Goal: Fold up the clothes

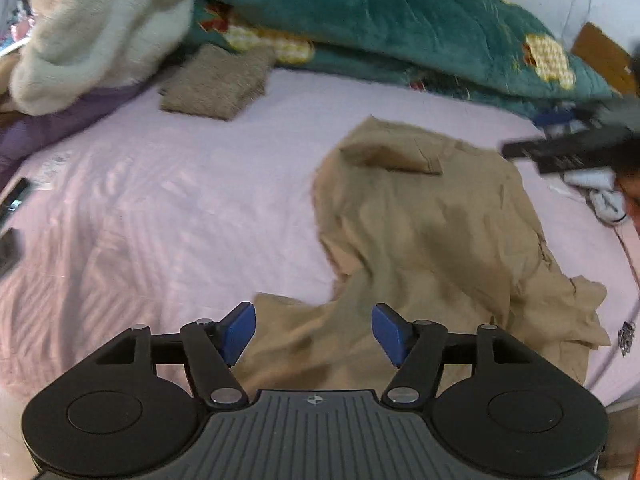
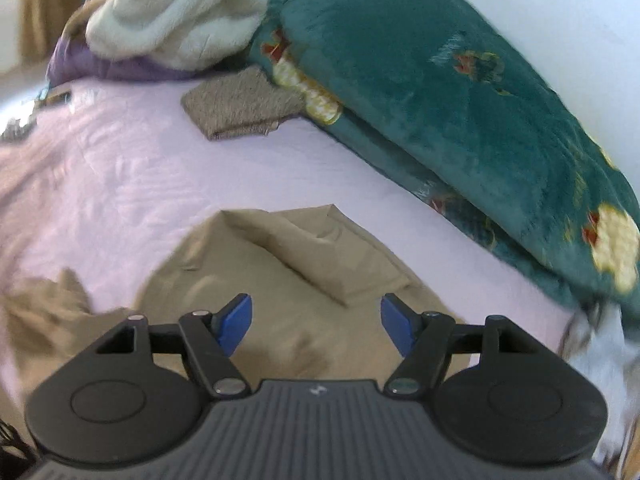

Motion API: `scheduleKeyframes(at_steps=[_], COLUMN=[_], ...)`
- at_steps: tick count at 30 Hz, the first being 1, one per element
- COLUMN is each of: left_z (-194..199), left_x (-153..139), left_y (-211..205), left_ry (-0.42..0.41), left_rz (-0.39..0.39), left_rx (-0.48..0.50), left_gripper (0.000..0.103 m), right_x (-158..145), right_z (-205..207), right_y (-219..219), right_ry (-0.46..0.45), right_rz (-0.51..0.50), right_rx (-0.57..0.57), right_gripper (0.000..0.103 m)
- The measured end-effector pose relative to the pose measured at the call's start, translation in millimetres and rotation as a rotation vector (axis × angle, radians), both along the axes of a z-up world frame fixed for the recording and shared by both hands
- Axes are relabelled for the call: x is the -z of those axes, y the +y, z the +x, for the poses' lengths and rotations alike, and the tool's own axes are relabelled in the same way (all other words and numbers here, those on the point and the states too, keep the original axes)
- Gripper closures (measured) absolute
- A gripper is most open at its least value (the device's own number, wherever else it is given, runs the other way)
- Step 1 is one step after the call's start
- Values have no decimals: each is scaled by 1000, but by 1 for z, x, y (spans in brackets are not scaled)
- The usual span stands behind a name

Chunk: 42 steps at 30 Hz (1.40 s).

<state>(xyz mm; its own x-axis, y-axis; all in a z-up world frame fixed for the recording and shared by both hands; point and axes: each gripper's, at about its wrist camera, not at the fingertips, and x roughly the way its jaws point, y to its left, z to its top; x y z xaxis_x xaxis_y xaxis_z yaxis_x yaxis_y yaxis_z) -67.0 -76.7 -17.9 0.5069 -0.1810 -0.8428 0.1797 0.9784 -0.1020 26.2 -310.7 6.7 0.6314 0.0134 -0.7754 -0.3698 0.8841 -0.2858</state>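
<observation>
Left tongs [image 1: 313, 334] parted, right tongs [image 2: 316, 330] parted, both angled downward

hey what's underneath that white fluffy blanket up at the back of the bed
The white fluffy blanket lies on a purple cover, whose edge sticks out beneath it. How far the purple cover runs under it, or what else is there, is hidden.

place: bedroom | evidence: pink bedsheet [image 1: 180, 200], teal quilt [image 2: 440, 100]

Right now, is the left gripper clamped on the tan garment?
No: the left gripper has its jaws apart above the crumpled tan cloth garment, pinching nothing.
</observation>
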Motion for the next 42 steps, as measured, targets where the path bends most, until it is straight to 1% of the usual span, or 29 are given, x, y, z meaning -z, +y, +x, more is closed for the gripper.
scheduleKeyframes(at_steps=[1, 3, 4, 6, 9, 10, 11, 12, 15, 17, 18, 20, 22, 23, 24, 25, 26, 27, 28, 30, 32, 34, 37, 39, 41, 42], left_z=[5, 14, 19, 31, 50, 56, 63, 69, 93, 111, 120, 138, 156, 163, 169, 175, 180, 184, 187, 190, 191, 192, 194, 197, 199, 200], left_x=[5, 15, 19, 29, 40, 43, 45, 45, 52, 58, 61, 66, 72, 76, 79, 83, 87, 90, 92, 95, 93, 90, 90, 92, 95, 96], left_y=[-7, -18, -23, -36, -60, -67, -74, -79, -95, -103, -106, -110, -112, -113, -113, -113, -112, -110, -108, -104, -101, -98, -93, -90, -87, -86], left_ry=[6, 25, 36, 49, 41, 35, 28, 22, 17, 33, 39, 48, 55, 58, 61, 66, 74, 84, 92, 101, 104, 96, 84, 87, 90, 91], left_rz=[8, 13, 18, 53, 138, 165, 186, 196, 221, 212, 202, 186, 172, 167, 165, 169, 173, 170, 166, 162, 156, 159, 163, 168, 170, 170], left_rx=[3, 4, 2, 1, 27, 33, 37, 35, 27, 15, 6, -14, -34, -41, -48, -55, -64, -71, -79, -92, -99, -99, -102, -110, -117, -121], left_gripper=[37, 37, 37, 37, 37, 37, 37, 37, 37, 37, 37, 37, 37, 37, 37, 37, 37, 37, 37, 37, 37, 37, 37, 37, 37, 37], right_x=[8, 21, 25, 32, 49, 57, 66, 75, 101, 118, 125, 136, 149, 156, 161, 165, 169, 172, 173, 174, 171, 161, 141, 129, 124, 124], right_z=[15, 45, 62, 102, 162, 179, 197, 211, 237, 247, 252, 260, 266, 269, 272, 273, 275, 276, 275, 275, 275, 279, 293, 307, 322, 330], right_y=[-4, -14, -21, -37, -57, -61, -62, -61, -50, -41, -39, -35, -31, -29, -28, -28, -27, -25, -22, -14, -10, -11, -16, -22, -27, -27], right_ry=[15, 56, 93, 175, 317, 347, 369, 383, 393, 399, 404, 412, 428, 446, 468, 485, 503, 517, 519, 510, 494, 468, 442, 423, 430, 436], right_rz=[11, 70, 130, 265, 465, 505, 519, 512, 459, 436, 438, 428, 390, 379, 381, 391, 405, 419, 424, 392, 384, 407, 497, 571, 632, 645], right_rx=[-21, -35, -17, 39, 96, 112, 117, 111, 59, 17, 7, -8, -31, -41, -50, -61, -71, -86, -112, -173, -194, -203, -168, -115, -58, -44], right_gripper=[32, 32, 32, 32, 31, 31, 31, 31, 32, 32, 34, 35, 41, 48, 58, 64, 81, 102, 102, 102, 102, 102, 102, 102, 102, 102])
